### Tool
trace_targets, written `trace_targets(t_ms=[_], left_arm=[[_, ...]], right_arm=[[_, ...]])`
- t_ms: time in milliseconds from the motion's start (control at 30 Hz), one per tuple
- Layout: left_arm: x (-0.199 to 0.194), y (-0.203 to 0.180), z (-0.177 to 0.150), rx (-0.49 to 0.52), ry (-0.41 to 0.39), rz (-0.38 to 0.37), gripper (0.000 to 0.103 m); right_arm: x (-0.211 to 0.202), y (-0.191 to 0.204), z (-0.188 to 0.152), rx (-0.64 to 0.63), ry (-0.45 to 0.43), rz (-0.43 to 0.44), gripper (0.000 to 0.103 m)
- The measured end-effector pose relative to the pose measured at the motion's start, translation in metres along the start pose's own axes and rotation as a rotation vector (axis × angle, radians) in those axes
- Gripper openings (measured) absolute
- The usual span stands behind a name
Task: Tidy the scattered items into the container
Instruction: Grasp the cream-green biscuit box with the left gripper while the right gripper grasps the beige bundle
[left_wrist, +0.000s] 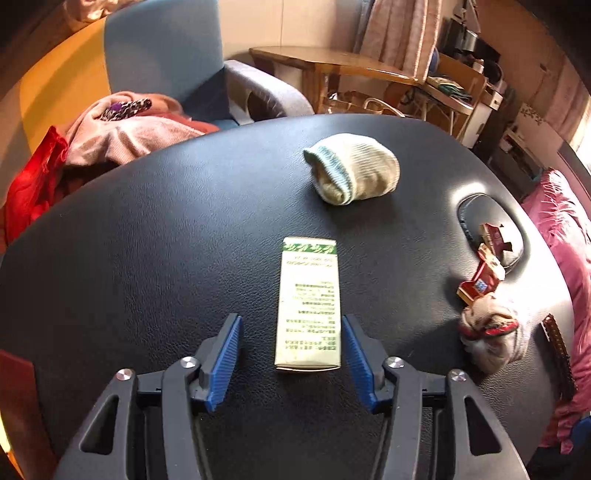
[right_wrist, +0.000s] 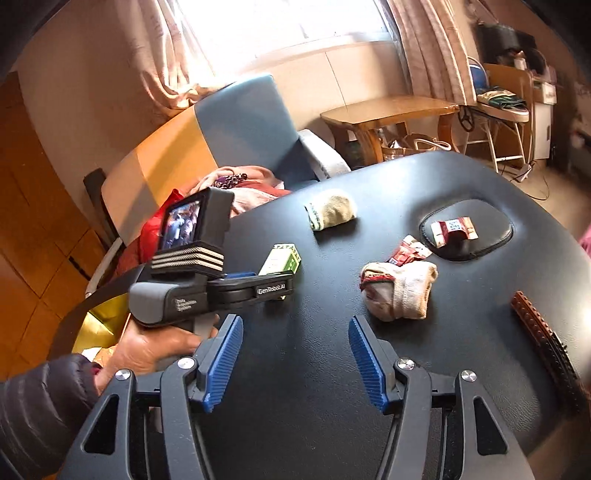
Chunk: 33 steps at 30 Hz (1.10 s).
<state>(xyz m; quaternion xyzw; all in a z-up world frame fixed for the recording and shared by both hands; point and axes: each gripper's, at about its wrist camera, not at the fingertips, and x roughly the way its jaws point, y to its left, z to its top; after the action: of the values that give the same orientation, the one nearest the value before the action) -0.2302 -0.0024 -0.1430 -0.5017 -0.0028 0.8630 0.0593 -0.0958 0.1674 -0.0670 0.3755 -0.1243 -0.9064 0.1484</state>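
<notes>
**Two grippers over the bench, both released**

My left gripper (left_wrist: 291, 354) straddled the green-and-white box (left_wrist: 308, 302) mid-bench, blue pads (left_wrist: 225, 354) apart from its sides, nothing clamped. My right gripper (right_wrist: 295, 362) hung with jaws released and empty near the bench's (right_wrist: 295, 406) front edge. One rolled sock (right_wrist: 397, 291) lay beyond it, another (left_wrist: 352, 173) near the far edge.

Green-and-cream box (left_wrist: 308, 306), black table (left_wrist: 166, 240)
</notes>
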Motion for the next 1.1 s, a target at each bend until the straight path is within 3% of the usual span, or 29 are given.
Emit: trace_targets(t_ms=[100,267,400,467,533,600,700,800,1100], left_arm=[[-0.001,0.005,-0.008,0.000,-0.005,-0.002,0.036],[-0.013,0.014,-0.027,-0.020,-0.010,-0.009,0.034],[-0.026,0.020,-0.047,-0.064,-0.005,-0.014,0.034],[-0.033,0.023,-0.057,-0.088,0.000,-0.018,0.034],[-0.040,0.026,-0.068,-0.101,0.003,-0.017,0.034],[-0.046,0.030,-0.079,-0.117,0.001,-0.021,0.034],[-0.055,0.035,-0.094,-0.131,-0.004,-0.019,0.034],[-0.063,0.039,-0.106,-0.141,-0.005,-0.026,0.034],[-0.082,0.051,-0.134,-0.162,-0.003,-0.038,0.037]], right_arm=[[0.004,-0.013,0.000,0.026,0.001,-0.049,0.063],[0.032,-0.049,0.017,0.057,0.018,-0.155,0.066],[0.067,-0.066,0.036,0.069,0.063,-0.191,0.066],[0.085,-0.073,0.040,0.096,0.112,-0.184,0.065],[0.091,-0.073,0.034,0.098,0.147,-0.153,0.055],[0.094,-0.071,0.026,0.096,0.180,-0.118,0.052],[0.085,-0.053,0.007,0.016,0.200,-0.072,0.048],[0.071,-0.043,-0.010,-0.002,0.216,-0.026,0.048],[0.034,-0.042,-0.035,0.042,0.204,-0.006,0.057]])
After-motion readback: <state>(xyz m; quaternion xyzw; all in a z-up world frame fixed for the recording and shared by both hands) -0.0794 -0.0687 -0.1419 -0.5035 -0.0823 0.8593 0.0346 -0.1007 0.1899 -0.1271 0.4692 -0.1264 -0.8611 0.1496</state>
